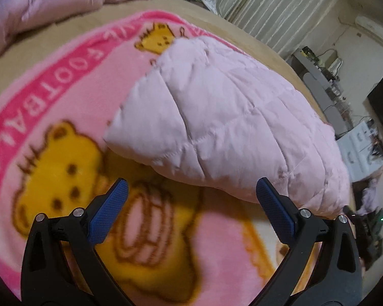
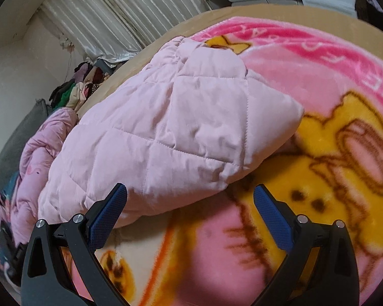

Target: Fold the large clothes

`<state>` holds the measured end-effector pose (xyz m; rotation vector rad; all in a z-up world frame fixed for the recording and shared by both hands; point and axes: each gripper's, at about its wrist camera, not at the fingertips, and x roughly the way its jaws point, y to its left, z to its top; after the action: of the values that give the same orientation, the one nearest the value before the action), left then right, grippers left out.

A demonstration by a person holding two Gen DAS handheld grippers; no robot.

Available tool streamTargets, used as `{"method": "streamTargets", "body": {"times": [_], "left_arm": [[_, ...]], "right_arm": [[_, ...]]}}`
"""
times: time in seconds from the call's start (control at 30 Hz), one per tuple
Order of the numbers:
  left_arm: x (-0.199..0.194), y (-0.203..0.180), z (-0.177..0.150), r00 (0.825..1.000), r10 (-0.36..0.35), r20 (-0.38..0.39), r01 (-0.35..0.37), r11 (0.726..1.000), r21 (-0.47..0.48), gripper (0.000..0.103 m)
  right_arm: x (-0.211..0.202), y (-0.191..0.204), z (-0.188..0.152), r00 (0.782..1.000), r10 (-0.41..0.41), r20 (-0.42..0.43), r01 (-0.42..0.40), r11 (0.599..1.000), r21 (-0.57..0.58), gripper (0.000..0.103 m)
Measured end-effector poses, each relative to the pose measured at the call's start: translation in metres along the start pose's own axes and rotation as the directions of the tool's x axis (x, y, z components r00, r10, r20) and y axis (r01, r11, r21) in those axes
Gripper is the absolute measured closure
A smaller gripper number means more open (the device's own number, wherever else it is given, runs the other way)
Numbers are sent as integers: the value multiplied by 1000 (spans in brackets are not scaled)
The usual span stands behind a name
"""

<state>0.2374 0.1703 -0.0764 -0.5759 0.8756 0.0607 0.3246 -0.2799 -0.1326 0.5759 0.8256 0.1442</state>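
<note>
Left wrist: 1 jacket (image 1: pixel 232 117), 2 tongs (image 1: pixel 191 193) wide

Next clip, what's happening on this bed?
A person holds two grippers over a pale pink quilted puffy jacket lying bunched and partly folded on a pink fleece blanket with yellow bears. The left gripper and right gripper are both open, close to the jacket's near edge, gripping nothing.

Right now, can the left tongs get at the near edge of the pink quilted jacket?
Probably yes. The left tongs are open and empty just short of the pink quilted jacket, whose near edge lies exposed on the bear blanket with nothing between.
</note>
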Motion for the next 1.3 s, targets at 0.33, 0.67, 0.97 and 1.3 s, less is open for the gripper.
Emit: {"method": "streamTargets", "body": {"times": [0.33,0.67,0.97,1.3], "left_arm": [[33,18,27,989,-149,-22,141,968,-208,9],[72,34,41,974,-226,-10,207,910,-360,8],[77,22,50,976,-215,22,208,907,-366,14],[25,-34,64,986,-140,90,146,987,-69,69]], "right_arm": [[33,-20,35,995,103,-7,-97,956,275,4],[63,-35,51,982,185,35,-185,919,349,4],[63,-24,57,981,190,43,-195,955,224,32],[36,17,67,986,156,63,-154,987,-37,72]]}}
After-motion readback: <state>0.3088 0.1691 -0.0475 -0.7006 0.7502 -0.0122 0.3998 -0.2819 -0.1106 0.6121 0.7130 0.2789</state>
